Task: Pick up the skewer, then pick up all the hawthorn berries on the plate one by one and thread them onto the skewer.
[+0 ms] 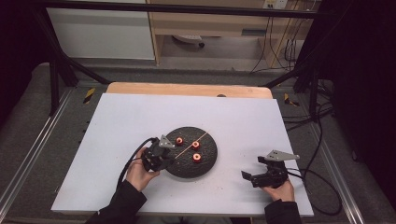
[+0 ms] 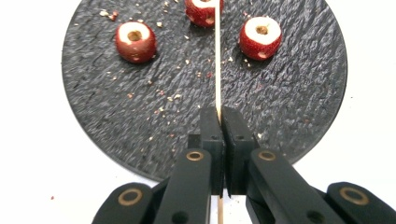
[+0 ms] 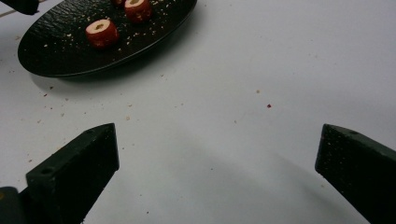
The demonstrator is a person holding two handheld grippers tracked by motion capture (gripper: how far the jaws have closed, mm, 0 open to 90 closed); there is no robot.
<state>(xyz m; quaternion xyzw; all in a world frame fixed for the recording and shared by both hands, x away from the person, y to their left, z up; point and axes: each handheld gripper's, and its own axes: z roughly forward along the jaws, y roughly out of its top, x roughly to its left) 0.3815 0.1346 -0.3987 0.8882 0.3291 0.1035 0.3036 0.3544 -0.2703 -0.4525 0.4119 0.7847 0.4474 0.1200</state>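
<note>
Your left gripper (image 2: pixel 218 122) is clamped on a thin wooden skewer (image 2: pixel 217 60), which runs straight ahead from its jaws over the round black slate plate (image 2: pixel 289 107). Three cored red fruit pieces lie beyond the tips: one left of the skewer (image 2: pixel 135 41), one right of it (image 2: pixel 260 38), and a third (image 2: pixel 201 10) touching or just behind the skewer. Your right gripper (image 3: pixel 217 154) stands wide open over bare white table (image 3: pixel 261 70), with nothing between its jaws; the plate lies ahead to its left.
</note>
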